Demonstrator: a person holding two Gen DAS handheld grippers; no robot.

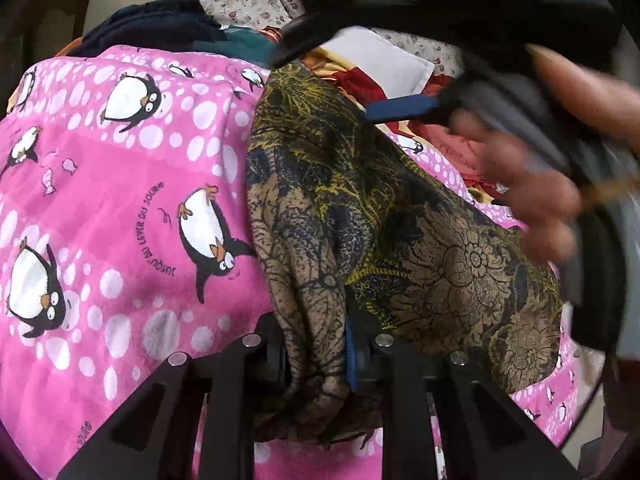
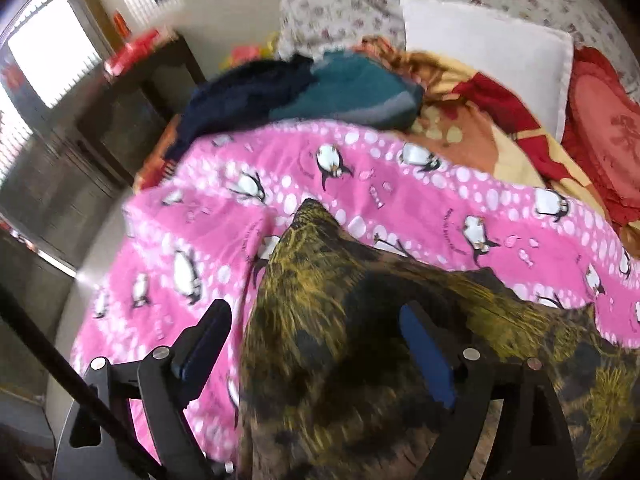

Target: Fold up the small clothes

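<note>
A brown garment [image 1: 400, 220] with a black and yellow flower print lies crumpled on the pink penguin blanket [image 1: 120, 200]. My left gripper [image 1: 316, 360] is shut on a bunched fold of it at the near edge. In the right wrist view the same garment [image 2: 320, 280] spreads under my right gripper [image 2: 316, 344]. Its jaws stand wide apart and the blue pads [image 2: 428, 352] do not press the cloth. In the left wrist view a blurred hand [image 1: 532, 200] holds that gripper above the garment's far right part.
A pile of navy and teal clothes [image 2: 320, 88] sits at the blanket's far edge. Behind it are a white pillow [image 2: 488, 52] and a red heart cushion [image 2: 608, 120]. A dark cabinet [image 2: 132, 108] stands left of the bed, below a window.
</note>
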